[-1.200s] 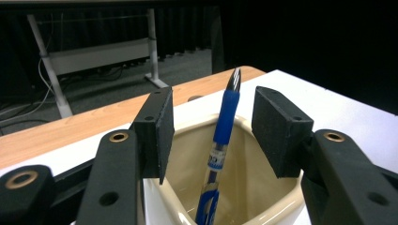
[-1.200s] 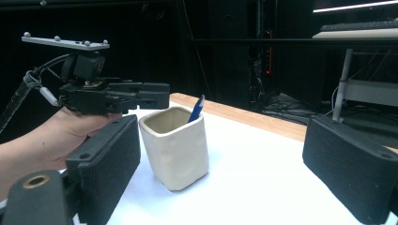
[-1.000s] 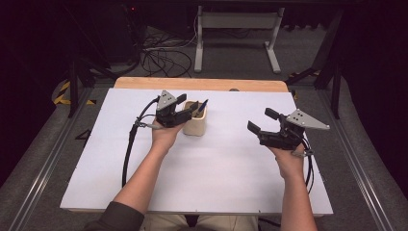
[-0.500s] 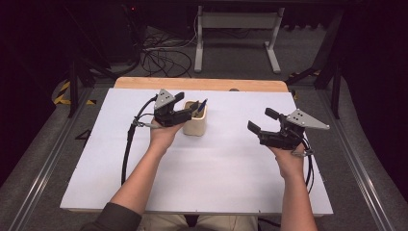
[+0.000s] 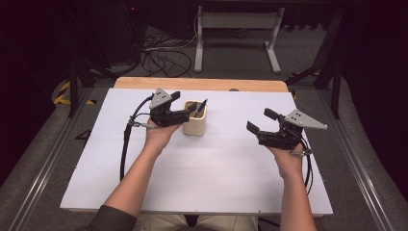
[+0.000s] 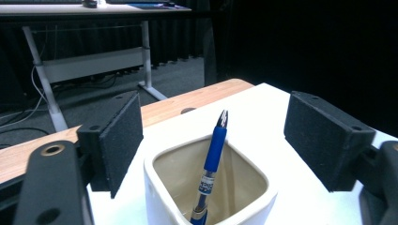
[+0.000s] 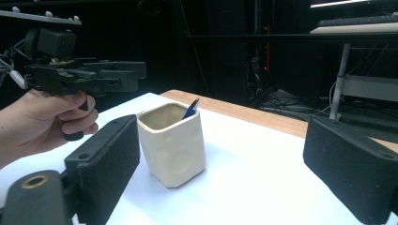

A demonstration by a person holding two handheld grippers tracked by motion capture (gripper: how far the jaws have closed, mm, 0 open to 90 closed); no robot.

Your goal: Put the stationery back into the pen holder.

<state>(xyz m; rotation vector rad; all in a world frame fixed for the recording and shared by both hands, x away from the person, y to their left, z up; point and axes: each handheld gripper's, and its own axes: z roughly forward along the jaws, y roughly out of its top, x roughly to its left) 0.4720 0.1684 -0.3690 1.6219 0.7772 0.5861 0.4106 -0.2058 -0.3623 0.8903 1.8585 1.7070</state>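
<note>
A cream square cup (image 5: 195, 126) stands on the white table sheet (image 5: 207, 168), and a blue pen (image 5: 201, 106) leans inside it, tip up. My left gripper (image 5: 184, 105) hovers at the cup's left rim. Its jaws have just been opening. In the left gripper view the pen (image 6: 215, 150) rises from the cup (image 6: 159, 187) between the two pads (image 6: 123, 136), clear of both. My right gripper (image 5: 260, 121) is held open well to the right of the cup, nothing in it. The right gripper view faces the cup (image 7: 171, 145) and the left gripper (image 7: 84, 77) behind it.
The table's wooden far edge (image 5: 192, 84) lies just behind the cup. A desk frame (image 5: 235, 38) and loose cables (image 5: 159, 57) sit on the floor beyond. The left gripper's cable (image 5: 126, 144) trails along the sheet beside the forearm.
The left gripper's jaws have spread apart around the pen's top, and the pen now stands free in the cup. The right gripper has not moved.
</note>
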